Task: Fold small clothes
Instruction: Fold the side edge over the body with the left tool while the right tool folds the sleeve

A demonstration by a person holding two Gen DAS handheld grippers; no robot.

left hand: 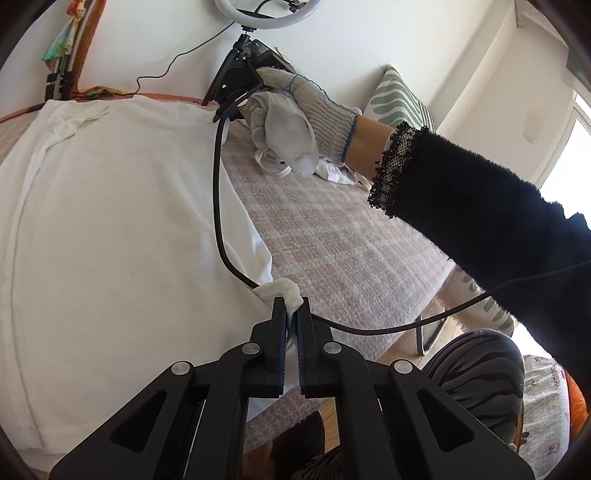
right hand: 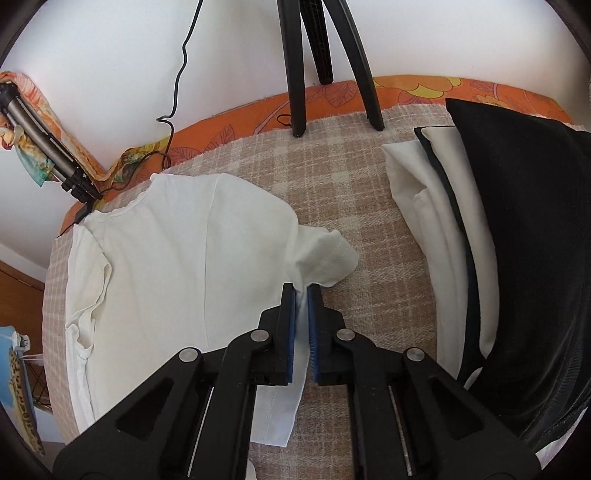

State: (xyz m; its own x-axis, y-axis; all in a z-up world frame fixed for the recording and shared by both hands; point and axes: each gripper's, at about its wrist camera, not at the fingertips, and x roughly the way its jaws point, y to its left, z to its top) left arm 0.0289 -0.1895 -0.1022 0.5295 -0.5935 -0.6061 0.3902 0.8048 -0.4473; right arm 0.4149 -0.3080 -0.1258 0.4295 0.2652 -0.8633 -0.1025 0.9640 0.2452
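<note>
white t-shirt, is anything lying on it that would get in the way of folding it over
Yes. A black cable drapes across the right edge of the white t-shirt, passing just past the left gripper. Both the left and the right gripper are already shut on the shirt's edge.

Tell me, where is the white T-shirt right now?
The white T-shirt lies flat on the checked blanket, left in both wrist views, pinched by the left gripper and the right gripper.

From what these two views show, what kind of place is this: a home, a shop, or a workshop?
Most likely a room in a home, set up for recording. A white T-shirt lies on a checked woven cover, a patterned cushion leans at the wall, and a ring light stands on a tripod.
</note>
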